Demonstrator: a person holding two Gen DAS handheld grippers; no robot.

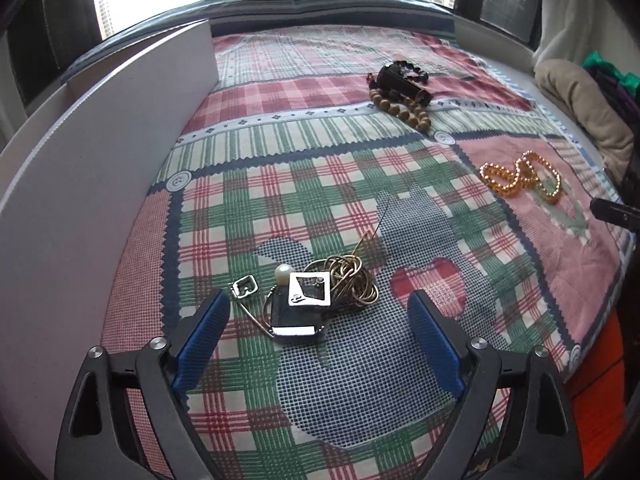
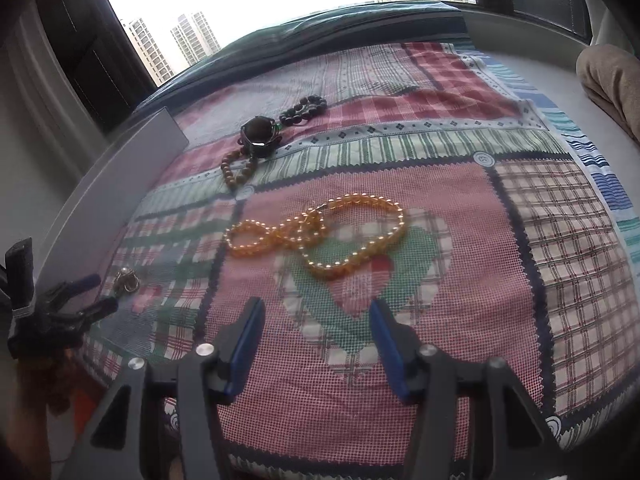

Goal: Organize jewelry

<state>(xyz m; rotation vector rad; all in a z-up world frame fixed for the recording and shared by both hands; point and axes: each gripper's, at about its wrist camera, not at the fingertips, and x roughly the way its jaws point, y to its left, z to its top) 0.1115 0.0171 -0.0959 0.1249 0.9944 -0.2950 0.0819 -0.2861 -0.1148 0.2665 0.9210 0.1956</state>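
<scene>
hovering left gripper [image 1: 318, 308] wide over tangled gold chain and pendants [image 1: 320, 292]; closing there, you'd probably drag whole clump. right gripper [image 2: 316, 316] half open, empty, short of amber bead strand [image 2: 320, 236]; loops may snag.

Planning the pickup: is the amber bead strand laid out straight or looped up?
Looped. The amber bead strand crosses over itself in a figure-eight on the patchwork cloth.
</scene>
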